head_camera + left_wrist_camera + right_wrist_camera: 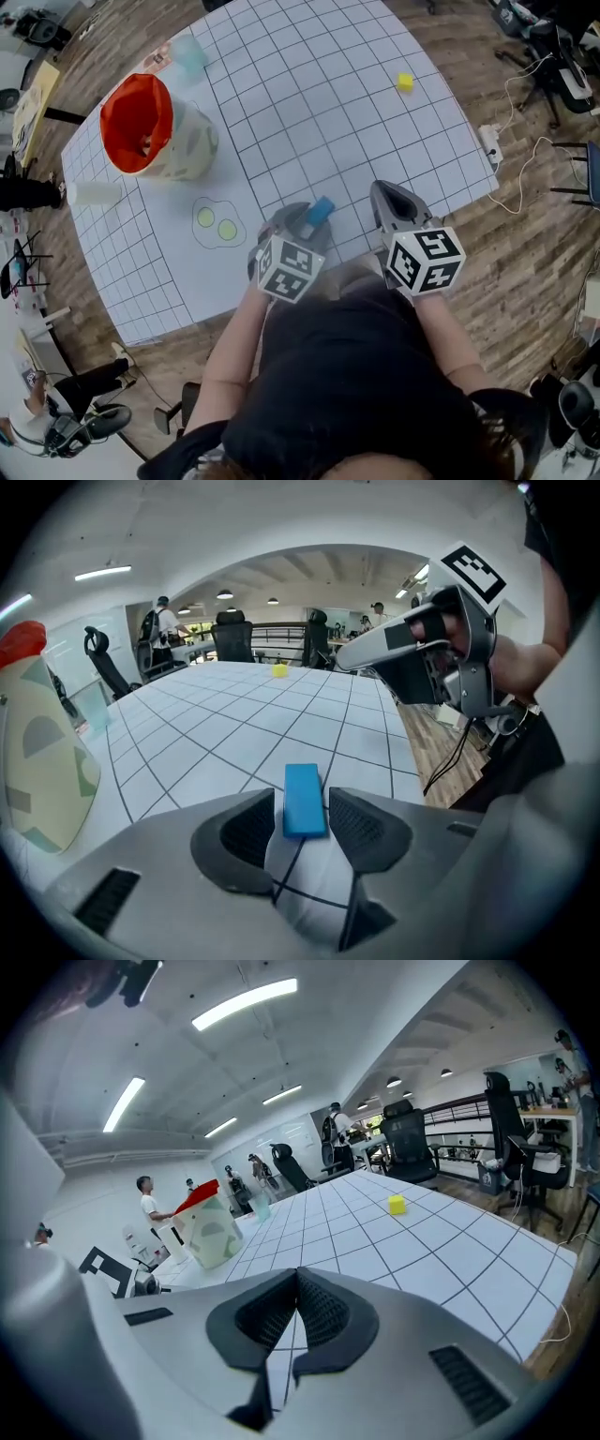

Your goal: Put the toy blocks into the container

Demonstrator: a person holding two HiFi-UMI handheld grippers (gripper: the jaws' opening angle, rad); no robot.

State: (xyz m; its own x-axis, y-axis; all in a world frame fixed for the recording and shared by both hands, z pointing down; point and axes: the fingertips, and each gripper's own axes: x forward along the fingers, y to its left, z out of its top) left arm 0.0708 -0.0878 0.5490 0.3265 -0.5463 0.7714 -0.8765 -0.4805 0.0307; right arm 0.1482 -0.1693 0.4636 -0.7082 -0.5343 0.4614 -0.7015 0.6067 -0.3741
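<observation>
A flat blue block lies on the white gridded table, near the front edge. My left gripper is open around it, one pad on each side, with thin gaps and no pressing. Just to the right, my right gripper is shut and empty, hovering over the table. A small yellow block sits far off at the back right. The container, a pale patterned bag with a red lining, stands at the back left.
A clear bluish cup stands behind the container and a white cylinder lies at the table's left edge. Two green dots in a drawn outline mark the cloth. A power strip with cables lies on the wooden floor at the right.
</observation>
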